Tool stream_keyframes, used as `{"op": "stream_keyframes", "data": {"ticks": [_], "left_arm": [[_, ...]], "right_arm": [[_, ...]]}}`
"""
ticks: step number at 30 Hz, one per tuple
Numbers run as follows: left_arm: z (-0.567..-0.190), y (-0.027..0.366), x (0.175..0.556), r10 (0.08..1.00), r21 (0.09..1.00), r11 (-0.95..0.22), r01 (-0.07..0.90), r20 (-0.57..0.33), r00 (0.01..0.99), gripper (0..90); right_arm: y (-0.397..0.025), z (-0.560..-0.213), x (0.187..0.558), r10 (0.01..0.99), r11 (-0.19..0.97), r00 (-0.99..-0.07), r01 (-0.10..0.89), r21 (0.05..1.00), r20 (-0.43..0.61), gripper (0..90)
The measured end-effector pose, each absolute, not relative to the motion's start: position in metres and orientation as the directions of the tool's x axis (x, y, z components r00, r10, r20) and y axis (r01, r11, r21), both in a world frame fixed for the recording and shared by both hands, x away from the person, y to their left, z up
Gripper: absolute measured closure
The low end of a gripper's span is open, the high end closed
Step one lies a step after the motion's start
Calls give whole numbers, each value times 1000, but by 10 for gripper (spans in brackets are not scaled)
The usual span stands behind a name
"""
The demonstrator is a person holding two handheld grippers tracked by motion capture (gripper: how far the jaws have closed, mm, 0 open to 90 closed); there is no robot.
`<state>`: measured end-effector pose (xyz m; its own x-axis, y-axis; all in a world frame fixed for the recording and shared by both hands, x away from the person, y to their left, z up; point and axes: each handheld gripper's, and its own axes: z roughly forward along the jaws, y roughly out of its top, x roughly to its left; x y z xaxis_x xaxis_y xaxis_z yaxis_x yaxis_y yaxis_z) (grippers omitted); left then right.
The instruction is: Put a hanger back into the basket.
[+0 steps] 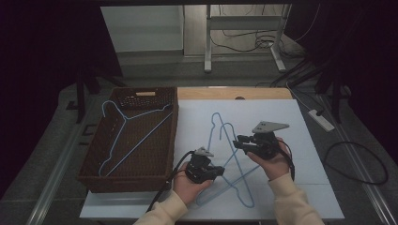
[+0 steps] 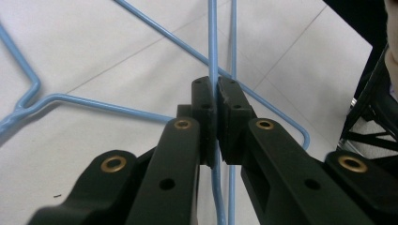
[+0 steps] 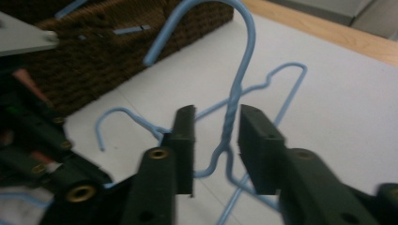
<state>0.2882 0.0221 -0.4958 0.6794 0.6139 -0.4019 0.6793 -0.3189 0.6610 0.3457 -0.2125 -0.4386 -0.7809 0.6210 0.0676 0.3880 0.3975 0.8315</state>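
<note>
1. Two blue hangers lie crossed on the worktop (image 1: pixel 300 187), right of the basket (image 1: pixel 94 180); a third hanger (image 1: pixel 136 129) sits inside it.
2. Left gripper (image 2: pixel 216 122): jaws clamped on a hanger's wire (image 2: pixel 213 56), which runs straight along them.
3. Right gripper (image 3: pixel 217 150): jaws narrowly open, straddling the twisted neck (image 3: pixel 230 126) of a raised hanger, hook up; not yet pinched.
4. Likely next: close right, lift toward basket.
</note>
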Motion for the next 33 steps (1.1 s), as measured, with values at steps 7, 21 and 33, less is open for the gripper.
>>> {"op": "stream_keyframes", "data": {"ticks": [7, 21, 33], "left_arm": [[-489, 24, 285, 603, 686, -283, 670, -416, 681, 865], [-467, 35, 276, 578, 733, -256, 630, -406, 707, 866], [-438, 57, 271, 564, 787, -204, 583, -392, 727, 866]], "right_arm": [[-240, -449, 316, 635, 356, -771, 350, 866, 50, 471], [-274, -463, 296, 657, 312, -751, 350, 883, 66, 391], [-286, -466, 291, 664, 294, -744, 350, 889, 73, 390]]}}
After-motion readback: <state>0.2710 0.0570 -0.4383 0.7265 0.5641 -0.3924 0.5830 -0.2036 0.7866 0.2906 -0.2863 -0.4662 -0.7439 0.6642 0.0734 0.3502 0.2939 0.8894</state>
